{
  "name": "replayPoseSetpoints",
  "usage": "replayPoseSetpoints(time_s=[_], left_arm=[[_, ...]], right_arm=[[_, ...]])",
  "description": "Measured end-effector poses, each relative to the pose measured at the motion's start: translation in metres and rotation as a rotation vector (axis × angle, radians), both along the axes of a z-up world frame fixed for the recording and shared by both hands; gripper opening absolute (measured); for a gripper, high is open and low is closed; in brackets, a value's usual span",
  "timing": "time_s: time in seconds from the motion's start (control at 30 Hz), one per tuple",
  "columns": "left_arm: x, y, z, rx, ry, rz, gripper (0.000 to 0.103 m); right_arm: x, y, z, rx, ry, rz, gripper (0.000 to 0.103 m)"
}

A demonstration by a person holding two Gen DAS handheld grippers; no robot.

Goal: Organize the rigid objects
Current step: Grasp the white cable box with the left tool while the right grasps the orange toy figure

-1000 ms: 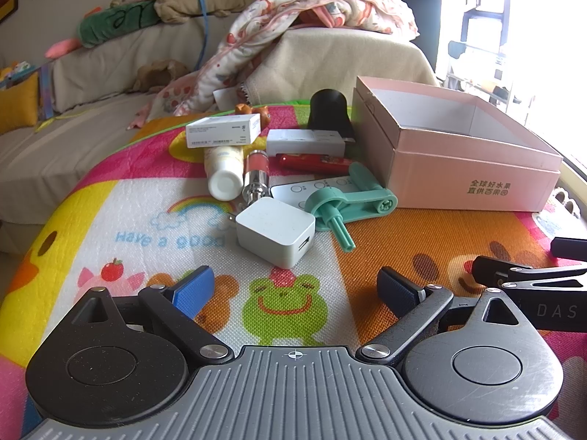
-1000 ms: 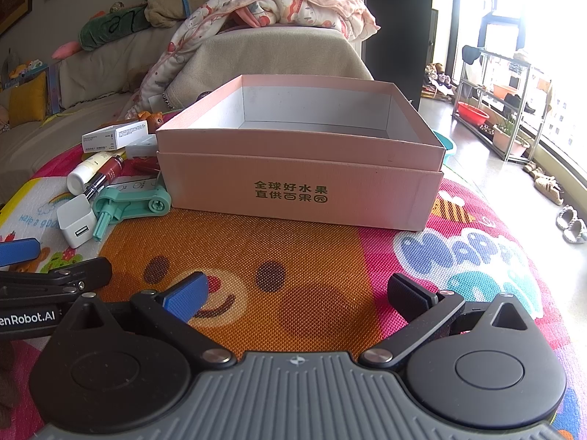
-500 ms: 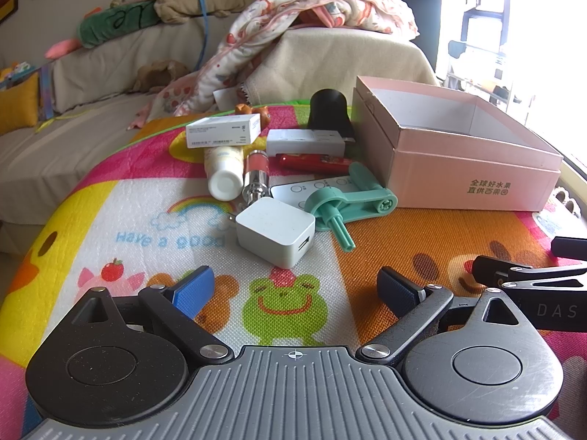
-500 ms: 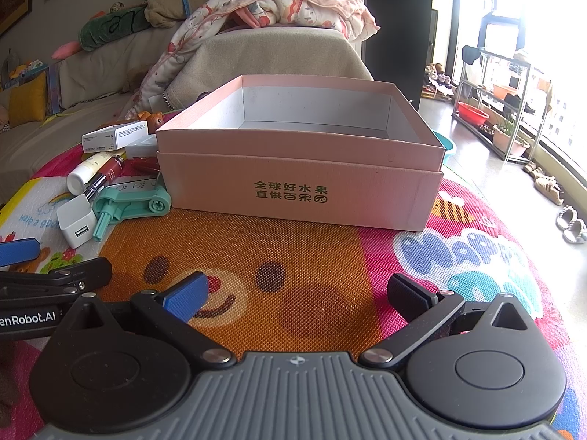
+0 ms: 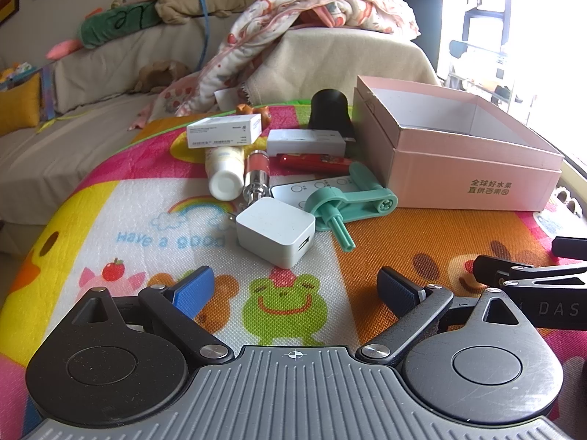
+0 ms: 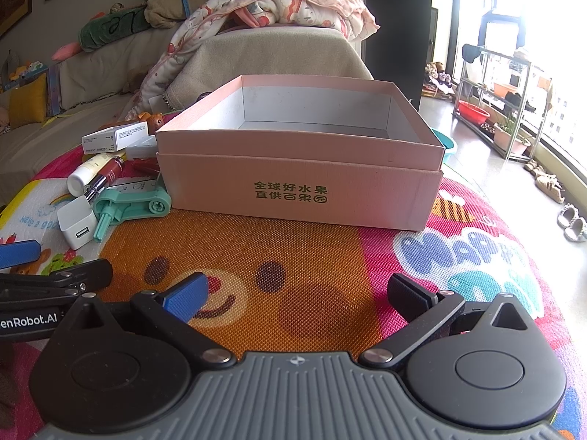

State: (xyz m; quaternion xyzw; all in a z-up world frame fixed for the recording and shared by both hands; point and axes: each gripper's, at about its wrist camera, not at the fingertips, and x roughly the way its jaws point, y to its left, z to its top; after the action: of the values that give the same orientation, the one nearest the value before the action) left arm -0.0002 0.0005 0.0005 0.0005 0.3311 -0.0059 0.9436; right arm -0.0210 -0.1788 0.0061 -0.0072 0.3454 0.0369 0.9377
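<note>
A pile of small objects lies on the cartoon mat: a white USB charger point(image 5: 276, 231), a teal plastic crank point(image 5: 348, 201), a white bottle point(image 5: 224, 172), a red tube point(image 5: 315, 162), a white carton point(image 5: 223, 131), a flat white box point(image 5: 306, 142) and a black cylinder point(image 5: 329, 110). An open pink box point(image 5: 473, 168) stands to their right, empty inside as seen in the right wrist view point(image 6: 301, 168). My left gripper point(image 5: 297, 289) is open and empty, a little short of the charger. My right gripper point(image 6: 297, 297) is open and empty before the box.
A sofa point(image 5: 91, 84) with plush toys and a blanket point(image 5: 315, 7) stands behind the table. A white remote point(image 5: 308, 189) lies under the crank. The table edge drops to the floor on the right, with a shelf rack point(image 6: 506, 110) beyond.
</note>
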Motion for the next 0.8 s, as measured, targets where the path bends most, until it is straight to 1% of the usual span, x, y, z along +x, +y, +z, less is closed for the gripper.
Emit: replayPoseSetpoints(time_s=[0.07, 0.13, 0.2, 0.23, 0.27, 0.33, 0.4, 0.47, 0.5, 0.53, 0.6, 0.67, 0.73, 0.8], left_arm=[[0.000, 0.000, 0.000, -0.003, 0.000, -0.001, 0.099], [-0.001, 0.004, 0.002, -0.023, -0.004, -0.007, 0.098], [-0.002, 0.011, 0.004, -0.070, -0.018, -0.023, 0.097], [-0.005, 0.017, 0.008, -0.112, -0.032, -0.050, 0.096], [-0.004, 0.024, 0.014, -0.144, -0.047, -0.091, 0.096], [0.001, 0.036, 0.026, -0.143, -0.090, -0.112, 0.096], [0.019, 0.065, 0.053, -0.146, -0.178, -0.102, 0.096], [0.052, 0.092, 0.073, -0.170, -0.207, -0.048, 0.096], [0.071, 0.103, 0.079, -0.184, -0.201, -0.021, 0.095], [0.091, 0.114, 0.082, -0.204, -0.177, -0.005, 0.095], [0.131, 0.128, 0.081, -0.242, -0.097, -0.006, 0.095], [0.166, 0.132, 0.075, -0.254, -0.022, -0.005, 0.093], [0.189, 0.129, 0.068, -0.225, 0.036, -0.011, 0.091], [0.200, 0.116, 0.060, -0.155, 0.081, -0.026, 0.090]], right_arm=[[0.001, 0.001, 0.000, -0.001, 0.005, 0.006, 0.103], [0.003, -0.002, 0.003, -0.004, 0.029, 0.026, 0.103], [0.006, -0.004, 0.005, -0.003, 0.060, 0.045, 0.103], [0.006, -0.004, 0.006, -0.014, 0.067, 0.057, 0.103], [0.006, -0.004, 0.006, -0.017, 0.072, 0.064, 0.103], [0.007, -0.005, 0.007, -0.017, 0.083, 0.074, 0.103], [0.008, -0.006, 0.007, -0.017, 0.090, 0.082, 0.103], [0.008, -0.006, 0.007, -0.016, 0.092, 0.087, 0.103], [0.008, -0.006, 0.007, -0.018, 0.091, 0.088, 0.103], [0.007, -0.006, 0.007, -0.020, 0.089, 0.088, 0.103], [0.006, -0.006, 0.007, -0.020, 0.083, 0.089, 0.103], [0.006, -0.006, 0.007, -0.018, 0.079, 0.090, 0.103], [0.006, -0.006, 0.007, -0.018, 0.078, 0.091, 0.103], [0.005, -0.006, 0.007, -0.019, 0.078, 0.091, 0.103]])
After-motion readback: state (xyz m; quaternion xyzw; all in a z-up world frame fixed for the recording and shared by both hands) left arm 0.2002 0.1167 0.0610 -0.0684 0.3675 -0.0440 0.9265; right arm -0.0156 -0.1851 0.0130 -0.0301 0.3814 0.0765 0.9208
